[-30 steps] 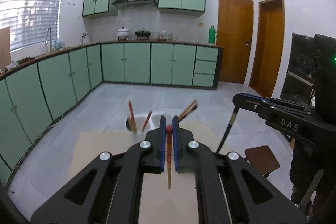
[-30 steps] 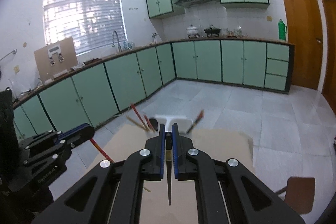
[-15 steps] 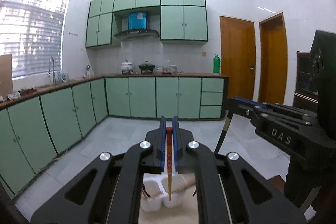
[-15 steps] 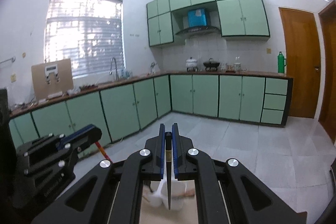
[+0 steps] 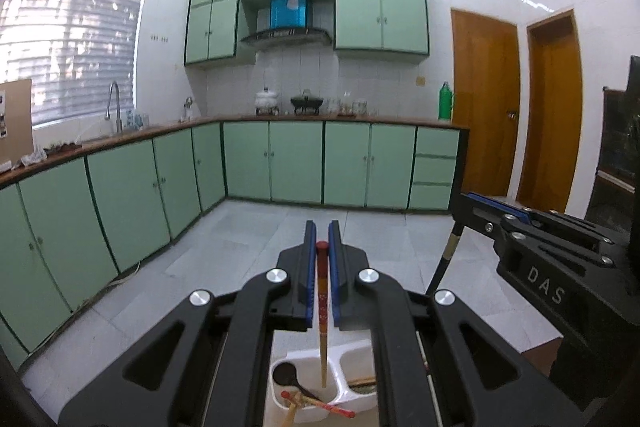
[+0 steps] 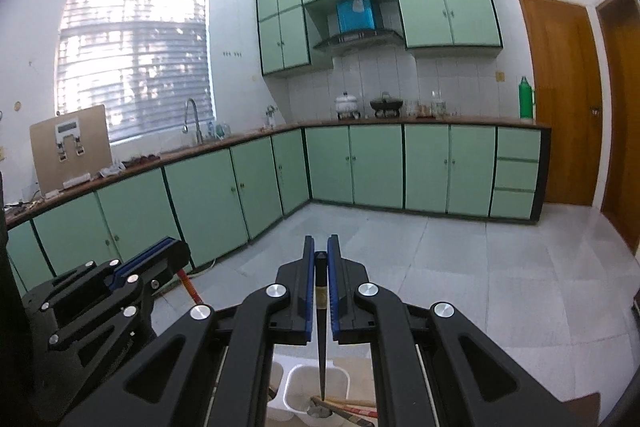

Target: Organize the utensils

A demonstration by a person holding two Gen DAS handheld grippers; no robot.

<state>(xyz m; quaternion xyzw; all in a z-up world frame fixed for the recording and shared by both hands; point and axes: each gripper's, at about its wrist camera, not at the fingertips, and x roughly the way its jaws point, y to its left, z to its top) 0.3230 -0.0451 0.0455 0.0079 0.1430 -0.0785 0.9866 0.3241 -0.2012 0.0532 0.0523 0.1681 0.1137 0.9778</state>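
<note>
— What are the hands carrying?
— The left gripper (image 5: 322, 251) pinches a red chopstick (image 5: 321, 307), the right gripper (image 6: 318, 267) a black chopstick (image 6: 321, 327), both hanging over the white holder (image 5: 352, 383).
— Tricky?
— Probably light, stiff, smooth; top-end grips let them swing.

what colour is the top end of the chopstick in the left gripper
Red at the top of the chopstick, fading to a pale wooden tip; clearest in the left wrist view.
</note>
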